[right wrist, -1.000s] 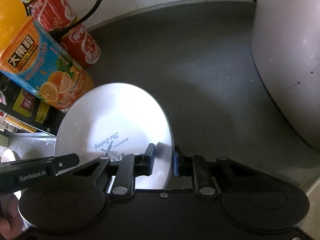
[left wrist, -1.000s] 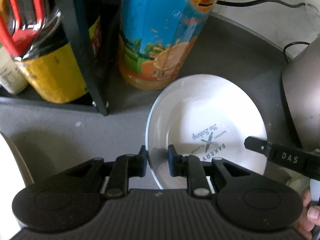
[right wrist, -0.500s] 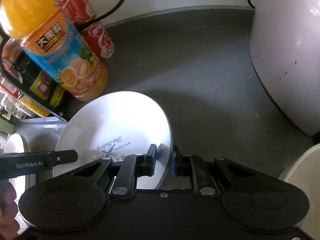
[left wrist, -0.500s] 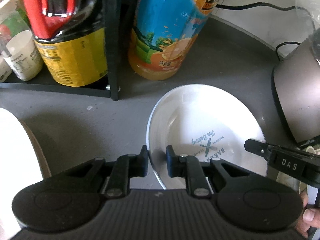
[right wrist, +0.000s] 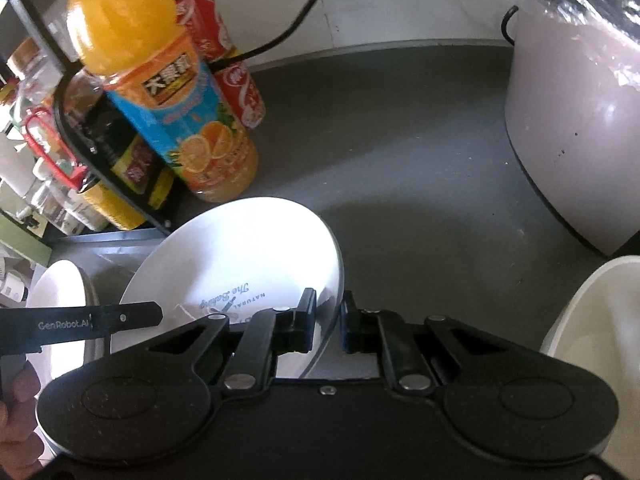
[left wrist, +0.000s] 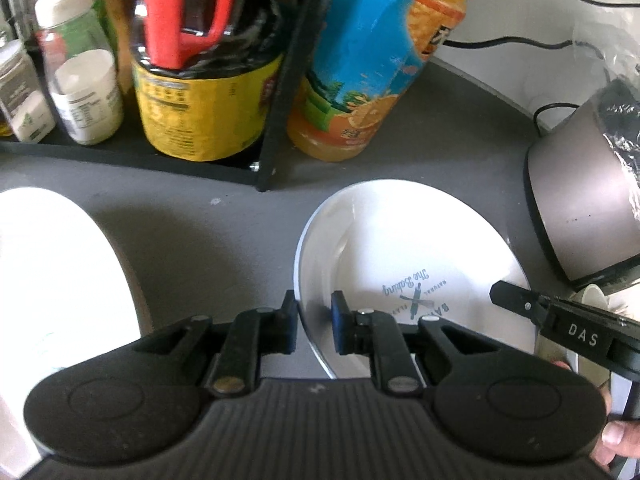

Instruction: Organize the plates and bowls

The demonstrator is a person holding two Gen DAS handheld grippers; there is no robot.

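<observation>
A white plate with a blue bakery logo is held between both grippers above the grey counter. My left gripper is shut on its left rim. My right gripper is shut on its right rim; the plate fills the lower left of the right wrist view. A second white plate lies at the left, also showing in the right wrist view. A cream bowl sits at the right.
A black rack holds a dark sauce bottle and small jars. An orange juice bottle and red cans stand behind the plate. A grey pot stands at the right, with cables along the wall.
Both grippers have drawn back and up from the rack and bottles with the logo plate held between them. The left plate and the cream bowl have come into view.
</observation>
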